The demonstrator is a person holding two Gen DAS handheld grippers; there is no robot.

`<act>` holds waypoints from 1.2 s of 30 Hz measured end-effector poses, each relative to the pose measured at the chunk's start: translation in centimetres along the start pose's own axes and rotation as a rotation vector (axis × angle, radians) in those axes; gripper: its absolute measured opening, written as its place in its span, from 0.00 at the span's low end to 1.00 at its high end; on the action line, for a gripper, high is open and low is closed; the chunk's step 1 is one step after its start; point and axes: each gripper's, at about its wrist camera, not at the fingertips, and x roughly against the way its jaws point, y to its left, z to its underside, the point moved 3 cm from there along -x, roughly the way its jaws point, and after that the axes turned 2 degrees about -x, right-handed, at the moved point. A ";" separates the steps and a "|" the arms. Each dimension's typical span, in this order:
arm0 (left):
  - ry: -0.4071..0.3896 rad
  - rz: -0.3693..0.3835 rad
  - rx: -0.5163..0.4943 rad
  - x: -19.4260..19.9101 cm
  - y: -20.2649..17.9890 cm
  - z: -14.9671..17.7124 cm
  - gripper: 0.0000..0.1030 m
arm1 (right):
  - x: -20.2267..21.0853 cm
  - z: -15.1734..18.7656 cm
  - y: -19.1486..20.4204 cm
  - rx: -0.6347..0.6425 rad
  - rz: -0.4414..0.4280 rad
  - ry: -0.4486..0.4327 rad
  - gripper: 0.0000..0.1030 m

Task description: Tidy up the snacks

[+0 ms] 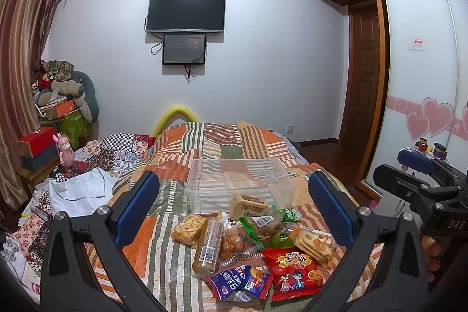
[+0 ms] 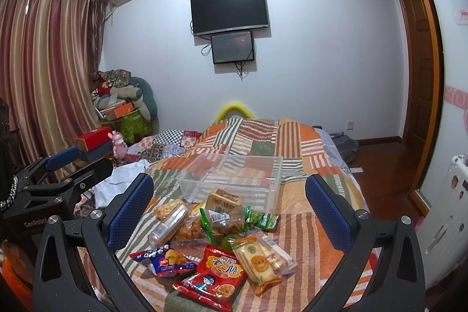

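Left claw [image 1: 234, 209]: spread wide, blue pads far apart, nothing between them; hovering above the bed, seen also at the left edge of the right wrist view [image 2: 79, 163].
Right claw [image 2: 229, 205]: likewise wide open and gripping nothing; visible at the right edge of the left wrist view [image 1: 409, 165].
Clear rectangular plastic bin [image 1: 239, 180]: ahead of both claws, beyond the snack heap, resting on the patchwork striped quilt [image 1: 181, 227]; looks bare inside.
Heap of wrapped snacks [image 1: 248, 239]: directly below and between the fingers of each claw, just short of the bin.
Red crinkly snack bag with cartoon children [image 2: 213, 277]: nearest edge of the heap, close under the right claw.
Blue chip packet [image 2: 163, 260]: left of the red bag, touching it.
Yellow-orange wrapped biscuit pack [image 2: 257, 262]: right of the red bag.
Tan boxed cake in clear wrap [image 2: 223, 199]: farthest in the heap, against the bin's near wall.
Small green packets [image 2: 263, 220]: right of the heap's far side.
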 end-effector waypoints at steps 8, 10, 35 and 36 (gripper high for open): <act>0.002 0.001 0.006 -0.1 0.1 0.1 1.00 | 0.0 -0.1 -0.1 -0.010 -0.001 -0.003 1.00; 0.000 -0.002 0.006 -0.1 0.1 0.1 1.00 | 0.0 -0.1 -0.1 -0.013 -0.003 -0.001 1.00; 0.024 0.053 0.012 -1.4 0.0 0.5 1.00 | -0.7 0.3 -0.5 -0.028 0.011 0.022 1.00; 0.027 0.055 0.014 -1.5 0.1 0.6 0.99 | -0.8 0.3 -0.6 -0.030 0.013 0.025 1.00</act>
